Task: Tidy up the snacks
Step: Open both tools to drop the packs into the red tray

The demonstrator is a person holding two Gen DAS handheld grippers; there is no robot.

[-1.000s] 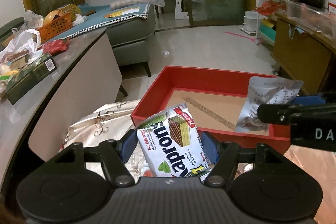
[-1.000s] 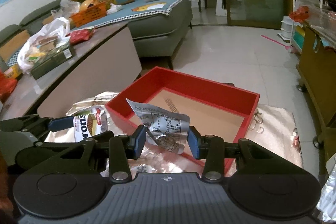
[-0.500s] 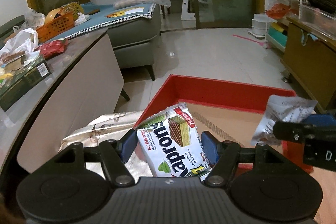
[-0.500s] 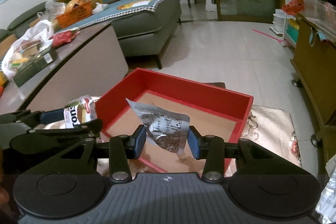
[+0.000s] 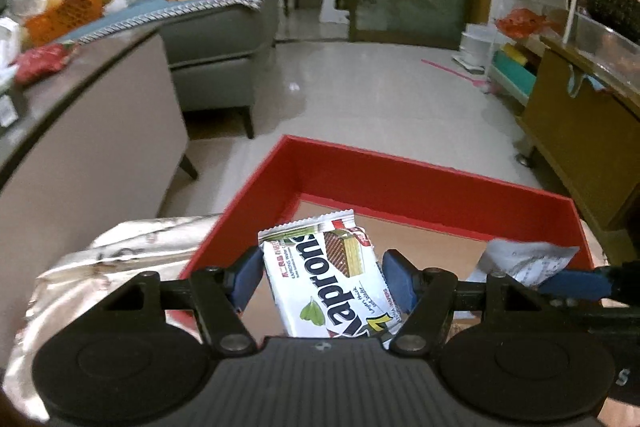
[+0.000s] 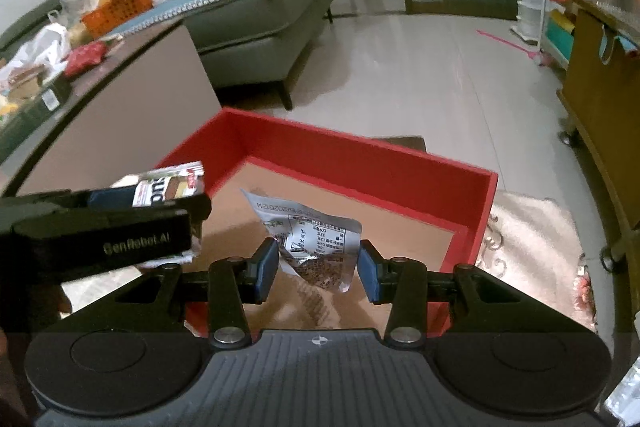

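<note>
Two snack packets are in transit at once, each carried by its own tongs above one red tray (image 5: 424, 183). The left tongs (image 5: 322, 277) are clamped on the flat sides of a white wafer packet (image 5: 332, 279), which stands upright between the blue pads and hangs over the tray's near left corner. The right tongs (image 6: 318, 261) are clamped on a crumpled silver packet (image 6: 316, 243), its printed face towards the camera, held above the middle of the tray's brown cardboard floor (image 6: 400, 231). In the right wrist view the left tongs appear at the left edge, just beside the tray's left wall; in the left wrist view the silver packet shows at the tray's right side. The tray rests on a pale patterned cloth (image 6: 532, 239), and no snack lies on its floor yet. The step in hand is judged to be the delivery of both packets into the tray, near its end, since both are already inside the rim's outline. The next move calls for a short descent towards the floor, then for parting each pair of tongs so the packets drop flat, side by side and not overlapping, with the two tools kept clear of each other.
</note>
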